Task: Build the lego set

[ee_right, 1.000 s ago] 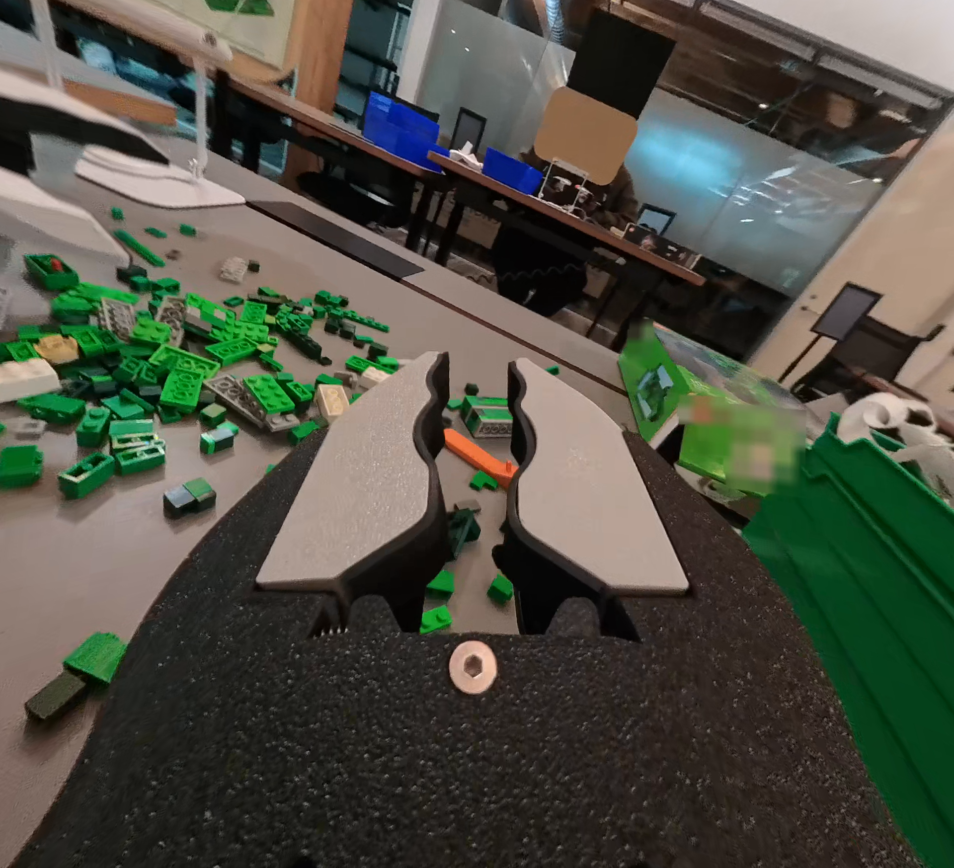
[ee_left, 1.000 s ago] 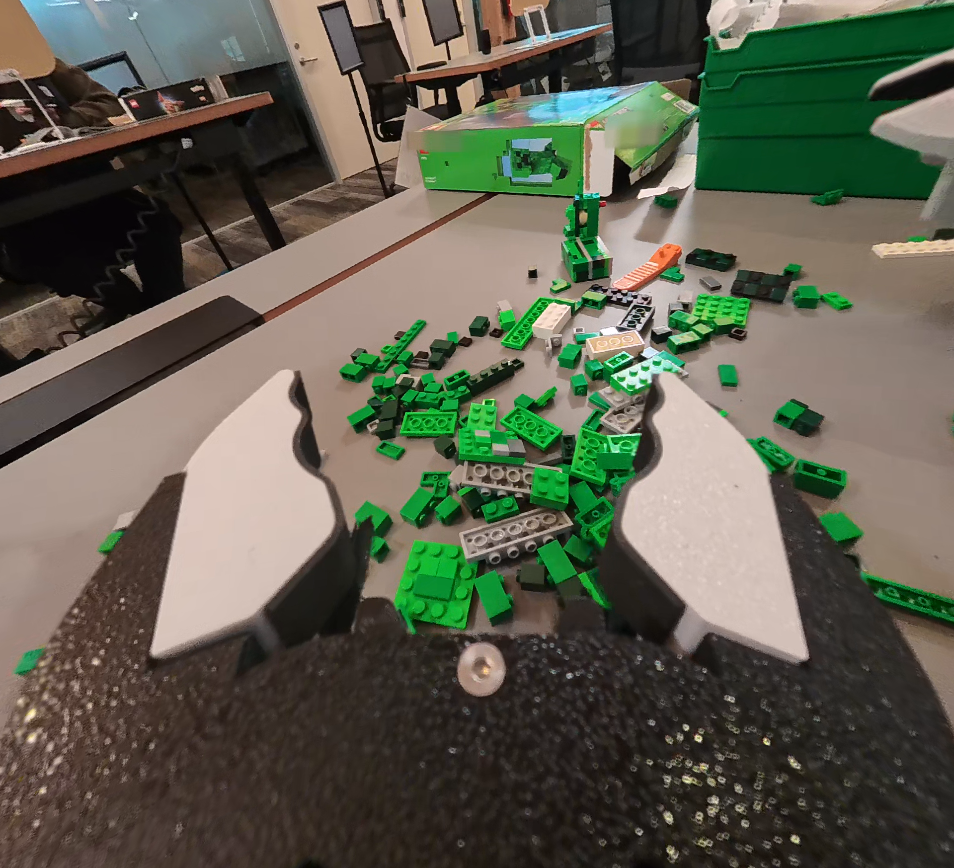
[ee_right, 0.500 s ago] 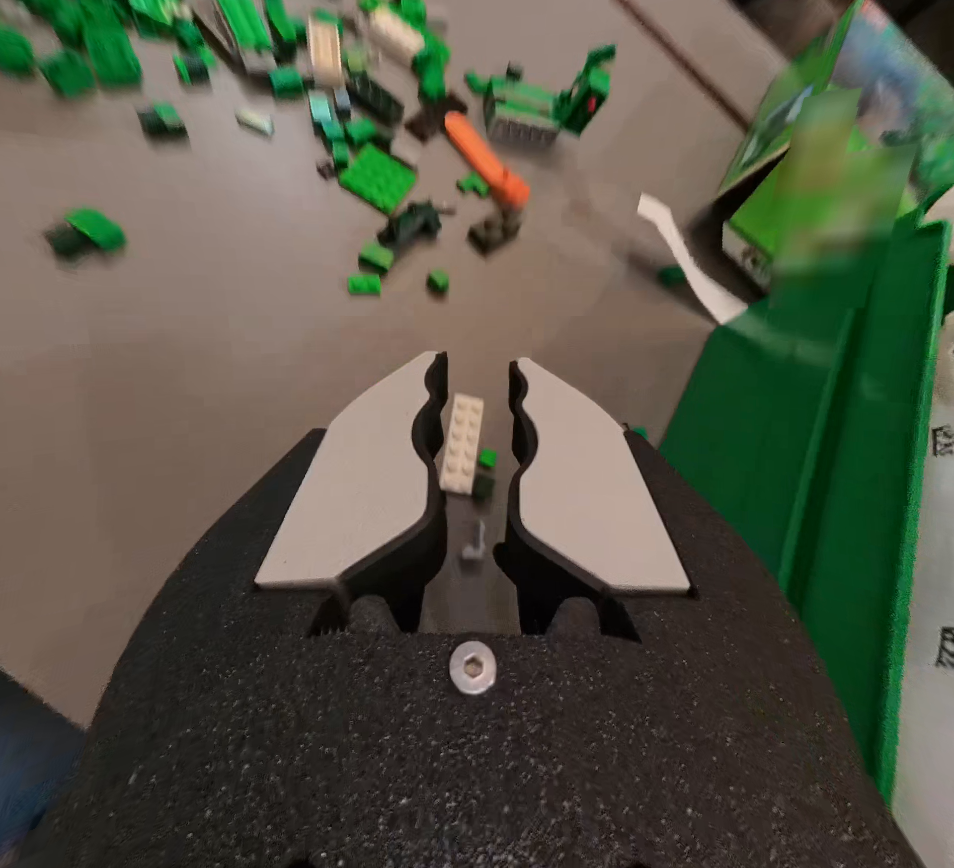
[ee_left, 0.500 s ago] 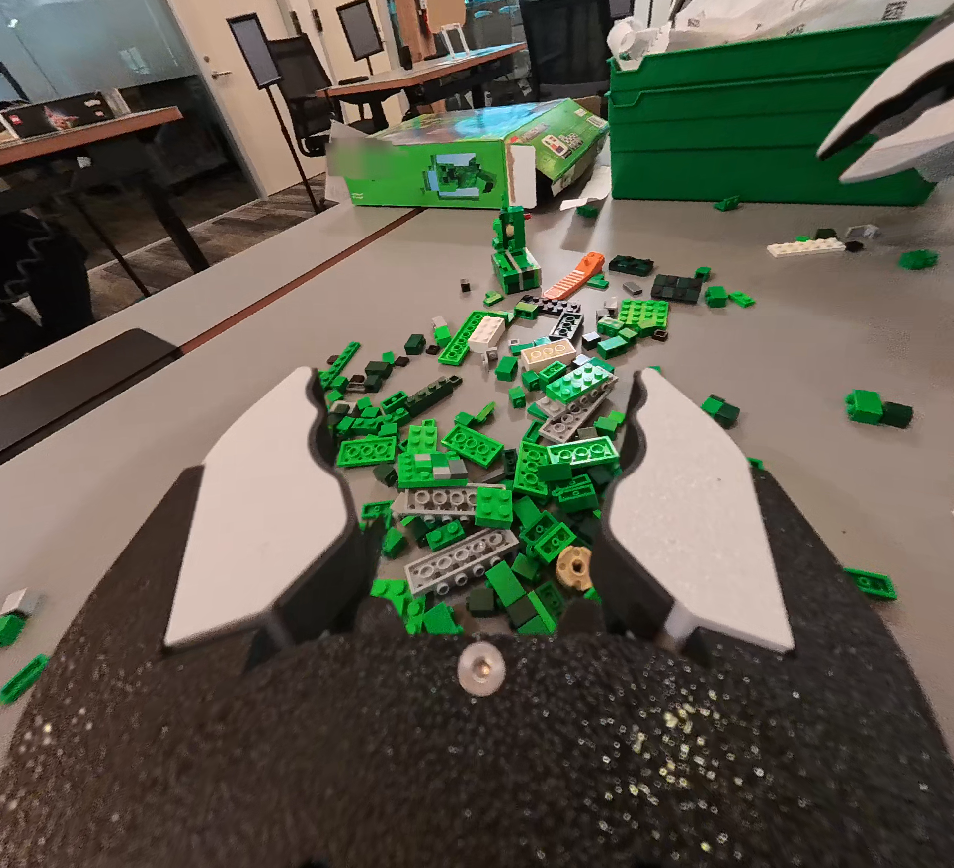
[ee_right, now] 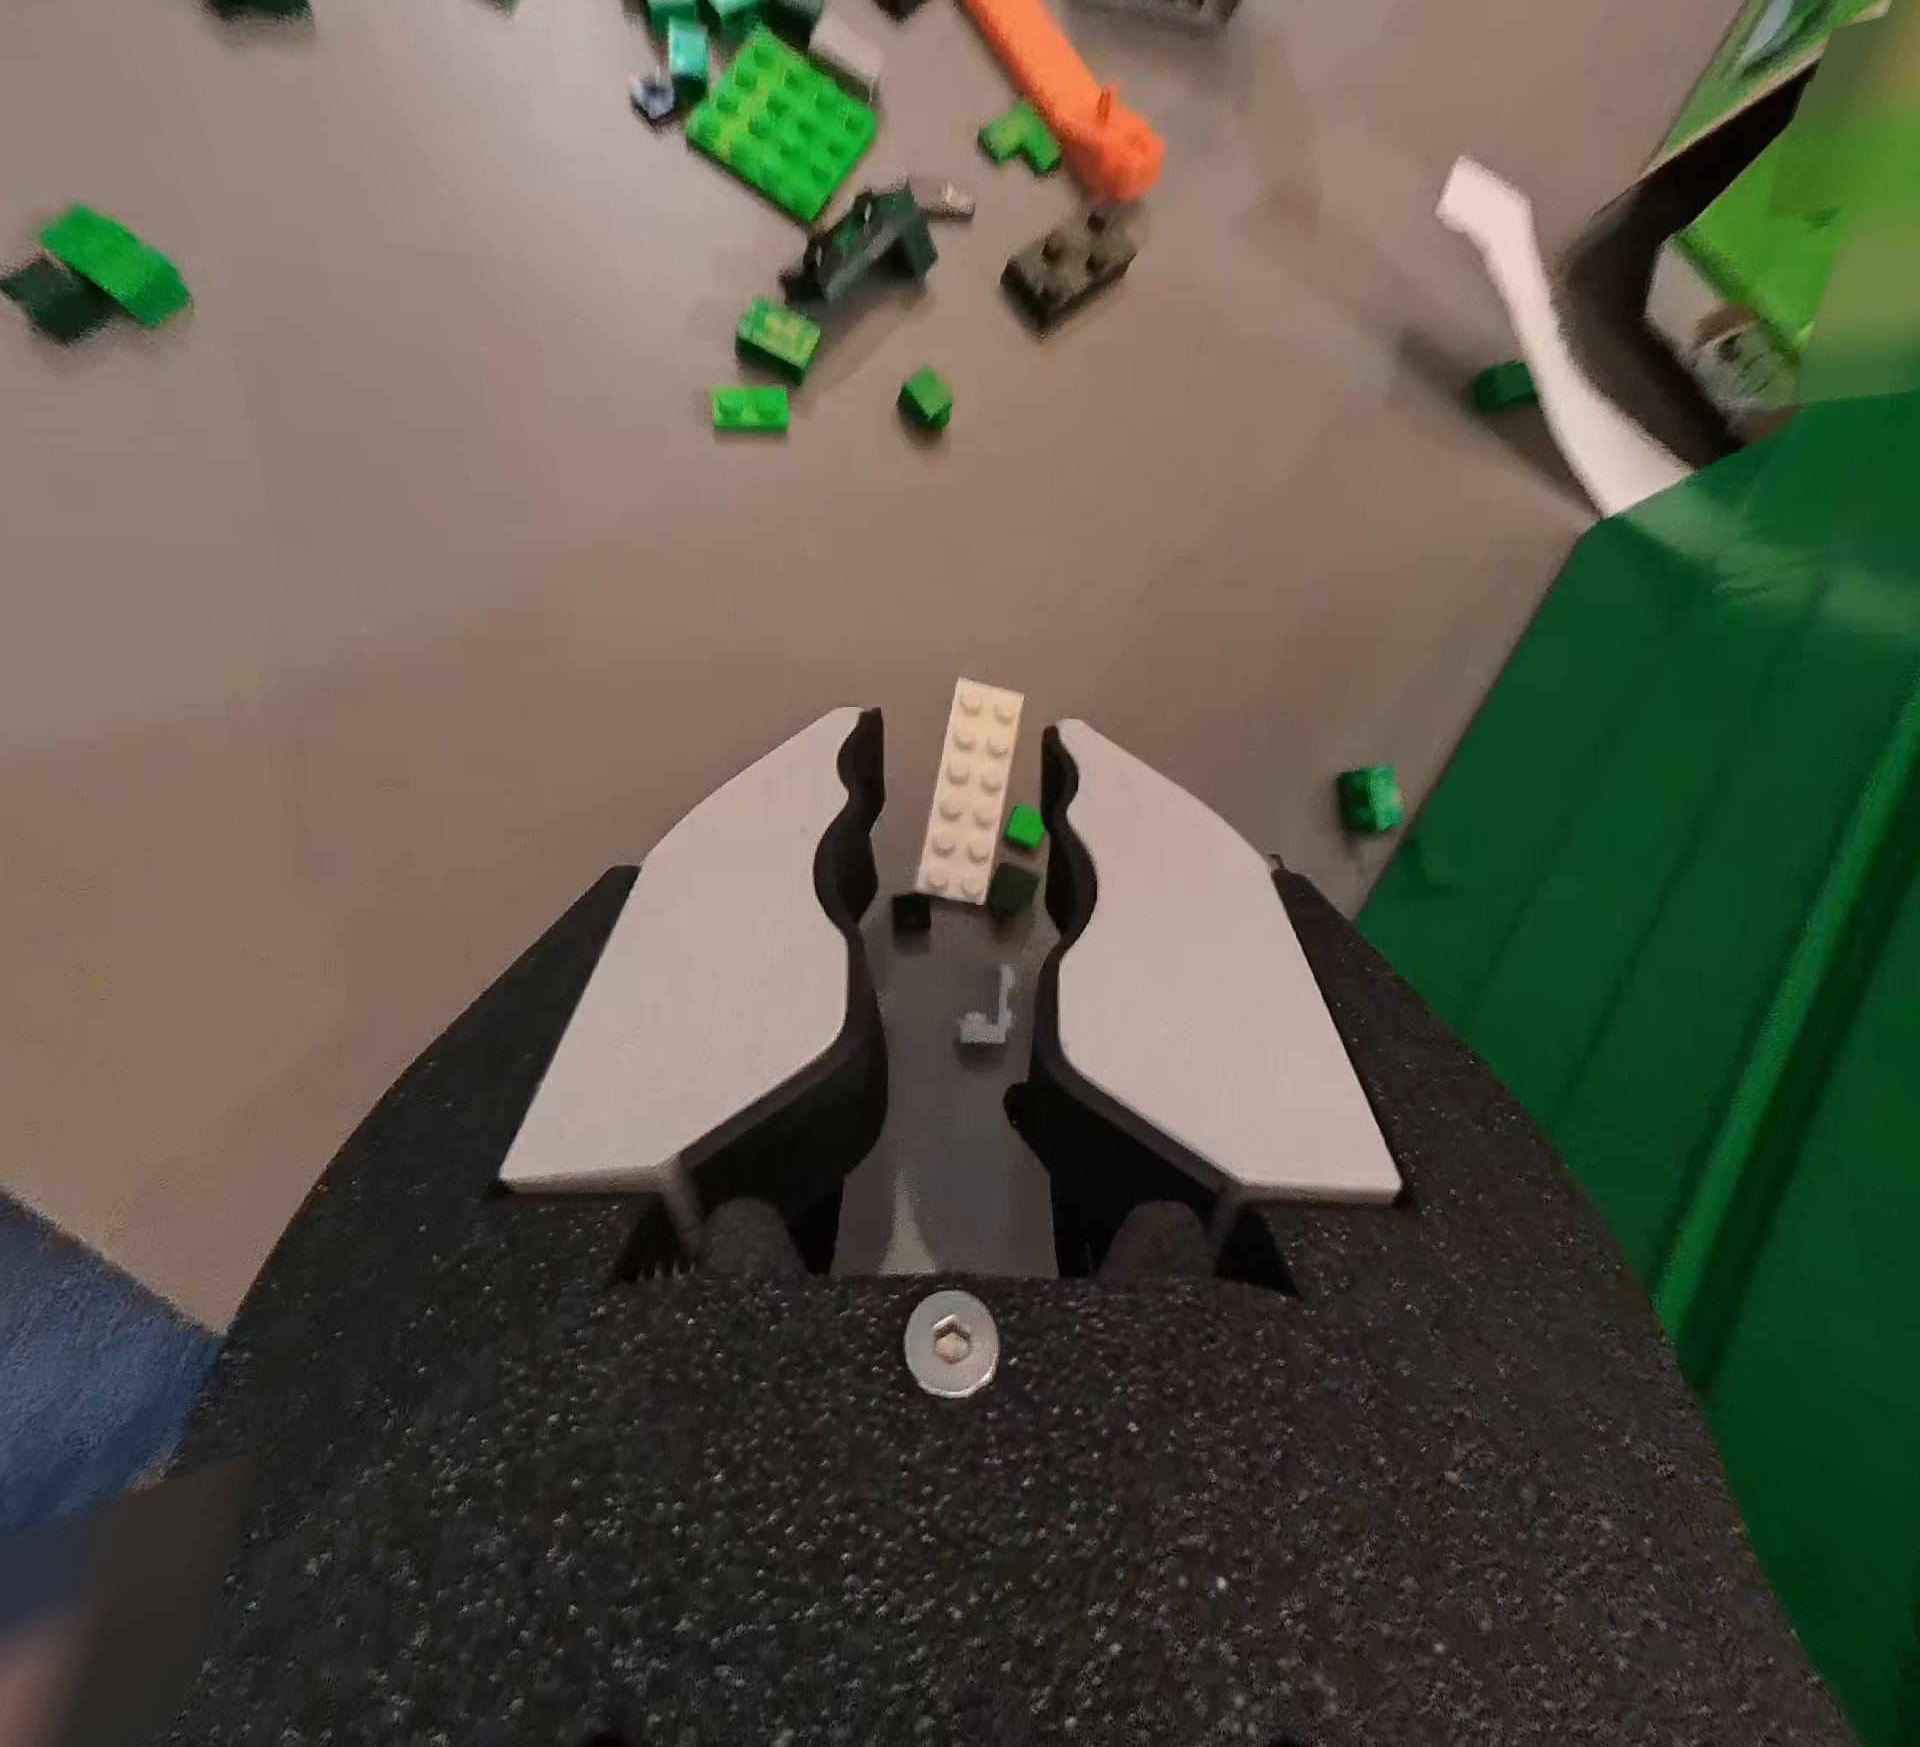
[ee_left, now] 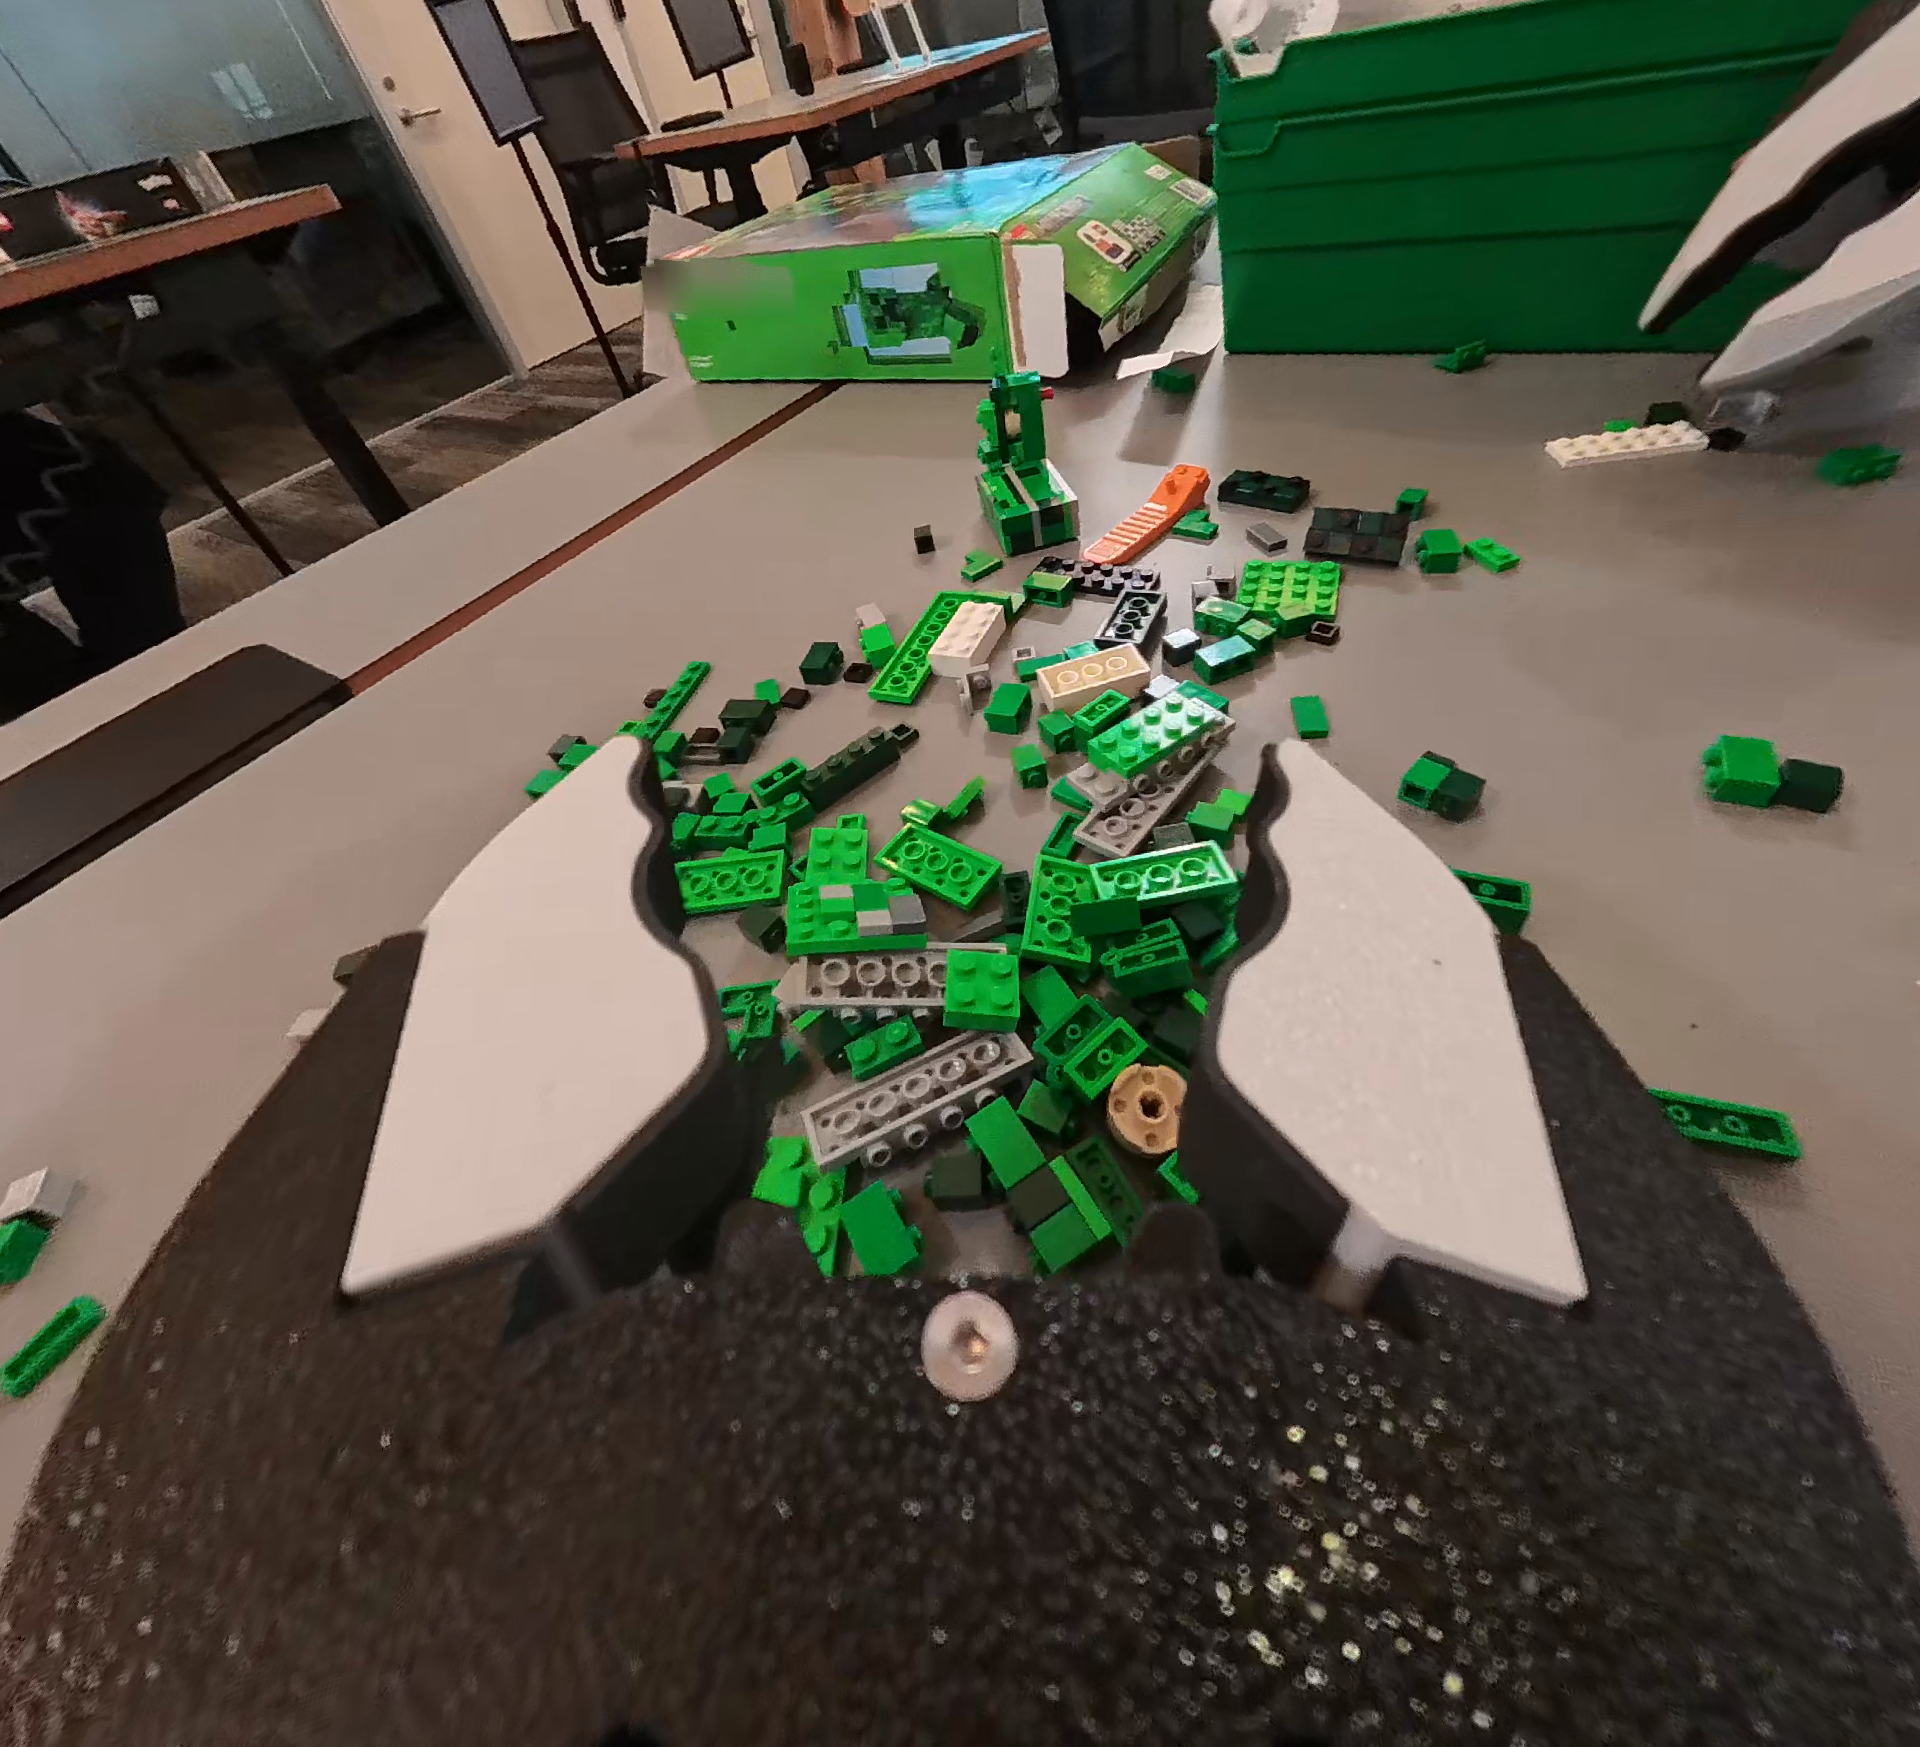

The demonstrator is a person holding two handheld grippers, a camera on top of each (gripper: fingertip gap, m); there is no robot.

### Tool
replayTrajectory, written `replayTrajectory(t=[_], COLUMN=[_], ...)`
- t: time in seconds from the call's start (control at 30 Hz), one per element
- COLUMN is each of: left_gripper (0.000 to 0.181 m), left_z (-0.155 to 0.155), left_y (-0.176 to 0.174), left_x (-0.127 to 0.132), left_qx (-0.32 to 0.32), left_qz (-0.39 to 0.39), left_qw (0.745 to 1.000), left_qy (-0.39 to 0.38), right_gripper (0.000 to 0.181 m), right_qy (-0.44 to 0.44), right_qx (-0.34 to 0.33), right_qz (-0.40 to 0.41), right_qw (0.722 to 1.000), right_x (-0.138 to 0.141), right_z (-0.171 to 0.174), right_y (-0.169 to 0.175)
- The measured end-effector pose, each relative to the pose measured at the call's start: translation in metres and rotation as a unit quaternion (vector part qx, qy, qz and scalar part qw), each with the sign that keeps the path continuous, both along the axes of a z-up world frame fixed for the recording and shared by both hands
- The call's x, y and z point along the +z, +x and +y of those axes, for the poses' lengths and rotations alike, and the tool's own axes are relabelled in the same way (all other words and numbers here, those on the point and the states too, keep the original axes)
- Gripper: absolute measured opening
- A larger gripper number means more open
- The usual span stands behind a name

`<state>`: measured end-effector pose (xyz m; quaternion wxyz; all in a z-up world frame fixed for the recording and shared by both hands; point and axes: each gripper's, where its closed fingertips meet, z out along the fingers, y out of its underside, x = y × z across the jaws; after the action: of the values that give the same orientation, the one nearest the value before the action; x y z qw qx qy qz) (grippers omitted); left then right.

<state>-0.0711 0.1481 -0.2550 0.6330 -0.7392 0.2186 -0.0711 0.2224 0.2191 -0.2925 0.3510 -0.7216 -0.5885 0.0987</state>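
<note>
Right wrist view shows us the white plate [ee_right: 971, 788] lying flat on the grey table [ee_right: 416, 606], between the tips of our right gripper [ee_right: 961, 741], whose fingers stand narrowly apart and do not touch it. Our left gripper [ee_left: 951, 762] is wide open above the brick pile [ee_left: 935, 928]. Behind the pile stand a small green model [ee_left: 1018, 476] and the green box [ee_left: 883, 295].

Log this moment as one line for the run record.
left tongs: open, over brick pile | right tongs: open, astride white plate on table, not gripping
</note>
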Motion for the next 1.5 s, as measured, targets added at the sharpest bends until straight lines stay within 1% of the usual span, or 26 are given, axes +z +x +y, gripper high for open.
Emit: replayTrajectory(t=[0.03, 0.17, 0.33, 0.43, 0.57, 0.63, 0.67, 0.7, 0.73, 0.77, 0.83, 0.93, 1.0, 1.1, 1.17, 1.23, 1.27, 1.3, 1.33, 1.37, 1.43, 1.5], left_gripper=[0.105, 0.106, 0.104, 0.102, 0.1, 0.099, 0.098, 0.095, 0.094, 0.096, 0.1, 0.102, 0.102, 0.102, 0.095, 0.096, 0.096, 0.096, 0.096, 0.096, 0.096, 0.095], left_z=[0.0, 0.001, 0.001, 0.001, -0.007, -0.013, -0.016, -0.017, -0.013, -0.008, -0.002, -0.001, -0.002, 0.0, 0.005, 0.008, 0.008, 0.005, 0.0, -0.006, -0.023, -0.044], left_y=[-0.002, -0.003, -0.009, -0.029, -0.05, -0.055, -0.057, -0.054, -0.053, -0.054, -0.051, -0.059, -0.06, -0.06, -0.06, -0.059, -0.061, -0.063, -0.064, -0.064, -0.063, -0.058], left_x=[0.001, 0.002, 0.006, 0.016, 0.025, 0.024, 0.03, 0.036, 0.034, 0.026, 0.014, 0.015, 0.016, 0.013, 0.008, 0.004, 0.011, 0.022, 0.036, 0.051, 0.083, 0.117], left_qx=[0.002, 0.002, 0.014, 0.062, 0.138, 0.167, 0.183, 0.182, 0.182, 0.186, 0.166, 0.174, 0.176, 0.178, 0.177, 0.185, 0.202, 0.226, 0.25, 0.277, 0.337, 0.387], left_qz=[-0.007, -0.027, -0.043, -0.047, -0.033, -0.004, 0.024, 0.05, 0.065, 0.07, 0.054, 0.017, 0.014, 0.017, 0.02, -0.012, -0.02, -0.023, -0.028, -0.036, -0.062, -0.083], left_qw=[1.0, 1.0, 0.999, 0.996, 0.987, 0.982, 0.976, 0.971, 0.97, 0.973, 0.981, 0.982, 0.981, 0.982, 0.983, 0.983, 0.979, 0.974, 0.968, 0.96, 0.939, 0.917], left_qy=[0.0, -0.006, 0.012, 0.05, 0.078, 0.092, 0.117, 0.144, 0.149, 0.12, 0.081, 0.074, 0.077, 0.068, 0.045, 0.004, 0.0, 0.005, 0.011, 0.016, 0.034, 0.056], right_gripper=[0.028, 0.028, 0.026, 0.026, 0.026, 0.027, 0.027, 0.027, 0.027, 0.028, 0.028, 0.027, 0.027, 0.027, 0.028, 0.026, 0.023, 0.015, 0.015, 0.017, 0.028, 0.031], right_qy=[0.013, 0.057, 0.068, 0.104, 0.085, 0.092, 0.091, 0.088, 0.085, 0.083, 0.076, 0.044, 0.036, 0.033, 0.024, 0.007, -0.004, -0.014, -0.021, -0.03, -0.066, -0.088], right_qx=[-0.001, -0.009, 0.001, -0.007, -0.015, -0.025, -0.023, -0.017, -0.011, -0.007, 0.003, 0.012, 0.018, 0.016, 0.015, 0.035, 0.059, 0.087, 0.11, 0.133, 0.18, 0.227], right_qz=[0.014, 0.068, 0.135, 0.166, 0.263, 0.306, 0.318, 0.324, 0.322, 0.318, 0.314, 0.309, 0.301, 0.289, 0.289, 0.288, 0.282, 0.274, 0.268, 0.267, 0.27, 0.273], right_qw=[1.0, 0.996, 0.988, 0.981, 0.961, 0.947, 0.943, 0.942, 0.943, 0.944, 0.946, 0.95, 0.953, 0.957, 0.957, 0.957, 0.958, 0.958, 0.957, 0.954, 0.944, 0.931], right_x=[0.005, 0.019, 0.026, 0.035, 0.057, 0.064, 0.065, 0.064, 0.062, 0.06, 0.058, 0.058, 0.065, 0.087, 0.107, 0.121, 0.125, 0.128, 0.132, 0.137, 0.149, 0.16], right_z=[0.002, 0.012, 0.011, 0.015, 0.016, 0.015, 0.01, 0.005, -0.001, -0.005, -0.012, -0.017, -0.02, -0.023, -0.028, -0.033, -0.036, -0.038, -0.037, -0.036, -0.035, -0.035], right_y=[-0.002, -0.01, -0.034, -0.05, -0.086, -0.106, -0.118, -0.13, -0.142, -0.153, -0.172, -0.192, -0.199, -0.196, -0.185, -0.17, -0.162, -0.153, -0.144, -0.135, -0.118, -0.106])
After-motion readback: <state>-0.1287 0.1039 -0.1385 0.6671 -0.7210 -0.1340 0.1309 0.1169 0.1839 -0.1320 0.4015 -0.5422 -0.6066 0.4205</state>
